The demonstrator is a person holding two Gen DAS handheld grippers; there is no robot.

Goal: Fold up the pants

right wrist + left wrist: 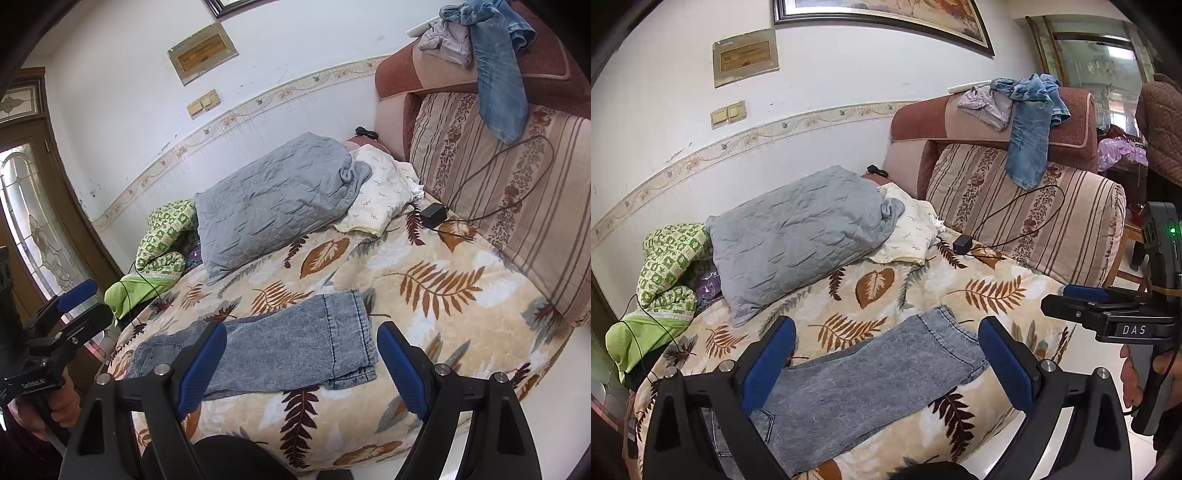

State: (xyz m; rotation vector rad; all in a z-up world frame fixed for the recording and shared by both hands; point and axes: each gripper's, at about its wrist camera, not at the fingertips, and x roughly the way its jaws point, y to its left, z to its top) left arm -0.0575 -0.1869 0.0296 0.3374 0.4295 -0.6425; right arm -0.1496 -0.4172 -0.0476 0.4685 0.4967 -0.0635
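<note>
Pants point(291, 343) flat on bedspread point(443, 332), under both gaping tools, untouched.

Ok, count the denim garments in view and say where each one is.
2. Grey jeans lie flat on the leaf-print blanket; blue jeans hang over the sofa back. More may be hidden in the piles.

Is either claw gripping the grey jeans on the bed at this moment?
No: the left claw and right claw both hover open above the grey jeans, pads clear of the fabric.
</note>
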